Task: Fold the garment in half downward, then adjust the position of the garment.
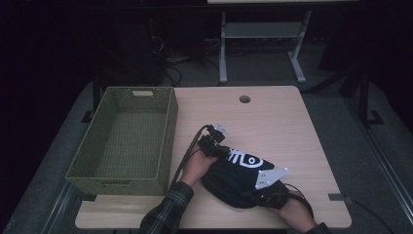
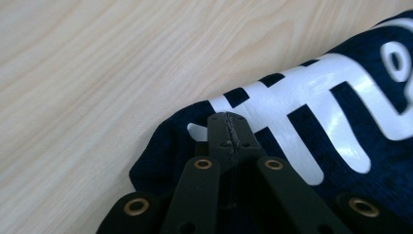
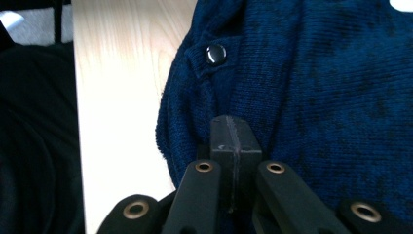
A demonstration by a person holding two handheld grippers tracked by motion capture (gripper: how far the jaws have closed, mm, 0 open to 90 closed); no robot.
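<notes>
Dark navy knit garment w/ a white print lies bunched on the near-middle part of the light wood desk, right of the green woven basket that sits at the desk's left side. Left tool is at the garment's far-left edge, near the print; in the left gripper view its jaws are pressed together tip to tip, no gap visible, and the tips lie right at the fabric edge where a white stripe ends — whether a fold of knit is caught between them I can't tell, the seam looks closed on itself. Right tool is at the garment's near-right side, grey plate on top. In the right gripper view its jaws are likewise pressed together, tips resting against the blue knit just below a small dark snap button; again can't tell if any cloth is pinched. Both tools touch the garment, one on each end. A plaid sleeve comes in at the near edge behind the left hand; right hand sits at the near-right.
</notes>
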